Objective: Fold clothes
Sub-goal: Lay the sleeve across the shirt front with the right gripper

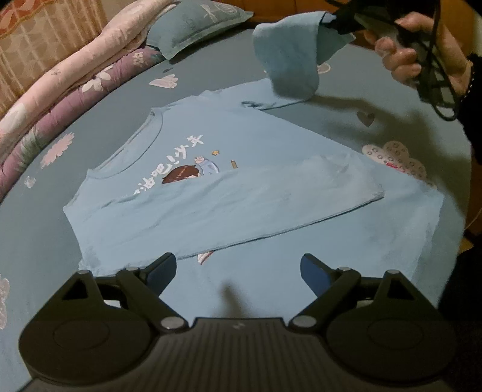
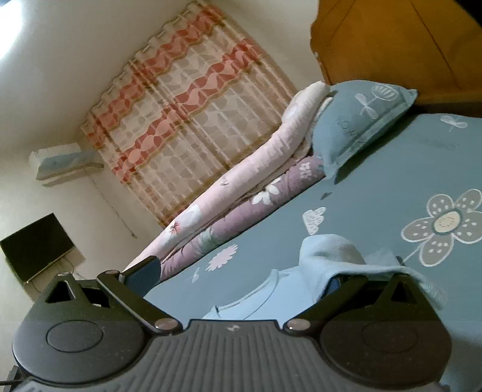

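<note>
Left tool (image 1: 238,268): black body, blue pads, jaws spread wide with nothing between them, poised above the near hem of the light blue cotton T-shirt (image 1: 229,193). Shirt lies printed side up on the teal flower-print bed sheet (image 1: 271,289), neckline to the left, hem to the right; its near side is folded over the body, partly covering the cartoon print.

Far left: rolled pink and purple floral quilt (image 1: 69,90) along the edge of the bed; teal pillow (image 1: 195,24) at its far end.

Far right: shirt's far sleeve (image 1: 286,60) is lifted clear of the bed, hanging from the right tool (image 1: 343,18), gripped by a hand (image 1: 421,57). In the left wrist view the tool's tip appears to pinch the sleeve edge.

Right wrist view: the right tool's fingers stand apart; the left pad (image 2: 144,274) is bare, the sleeve cloth is draped over the right finger (image 2: 349,282). Whether the cloth is clamped or merely hooked there, cannot tell. Beyond: red and cream patterned curtain (image 2: 192,120), wall air conditioner (image 2: 60,159), dark screen (image 2: 36,247).
</note>
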Demonstrator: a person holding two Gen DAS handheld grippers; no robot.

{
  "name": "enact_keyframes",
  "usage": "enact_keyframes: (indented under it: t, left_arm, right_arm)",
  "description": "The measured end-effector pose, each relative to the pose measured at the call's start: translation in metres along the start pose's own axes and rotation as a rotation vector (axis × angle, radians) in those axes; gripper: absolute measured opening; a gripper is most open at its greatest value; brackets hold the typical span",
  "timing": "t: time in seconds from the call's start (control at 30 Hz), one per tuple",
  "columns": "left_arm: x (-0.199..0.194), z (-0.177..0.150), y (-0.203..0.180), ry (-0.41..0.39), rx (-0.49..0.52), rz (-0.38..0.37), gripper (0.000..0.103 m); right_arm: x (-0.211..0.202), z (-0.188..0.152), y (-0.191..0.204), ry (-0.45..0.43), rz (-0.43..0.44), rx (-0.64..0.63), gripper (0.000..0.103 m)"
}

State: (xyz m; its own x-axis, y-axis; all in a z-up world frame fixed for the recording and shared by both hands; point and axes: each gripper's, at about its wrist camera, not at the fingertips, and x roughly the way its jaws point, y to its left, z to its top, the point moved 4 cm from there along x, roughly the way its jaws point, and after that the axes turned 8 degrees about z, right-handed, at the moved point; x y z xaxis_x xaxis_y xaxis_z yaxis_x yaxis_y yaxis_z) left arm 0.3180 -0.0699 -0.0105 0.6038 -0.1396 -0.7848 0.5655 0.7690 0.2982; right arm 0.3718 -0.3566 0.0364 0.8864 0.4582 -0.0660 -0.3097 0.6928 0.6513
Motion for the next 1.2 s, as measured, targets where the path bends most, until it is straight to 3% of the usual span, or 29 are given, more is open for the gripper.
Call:
enact_keyframes:
  t: [0.07,0.2,0.43,0.87,1.2]
  left_arm:
    - [-0.002,-0.005,0.005,-0.006,-0.002,-0.024,0.09]
    - [-0.004,-0.014,0.014,-0.01,0.024,0.001,0.09]
    - [-0.011,-0.037,0.027,-0.03,-0.026,-0.031,0.09]
    - [-0.017,-0.08,0.055,-0.015,-0.109,-0.03,0.09]
    - [-0.019,-0.093,0.064,-0.005,-0.136,-0.03,0.09]
  right_arm:
    - [0.004,-0.003,0.009,0.008,0.002,-0.009,0.103]
    - [0.014,-0.008,0.025,0.018,0.003,-0.037,0.103]
    - [0.033,-0.015,0.057,0.042,0.019,-0.091,0.103]
    - [0.067,-0.06,0.099,0.153,0.058,-0.116,0.103]
    - [0.078,-0.085,0.118,0.221,0.086,-0.126,0.103]
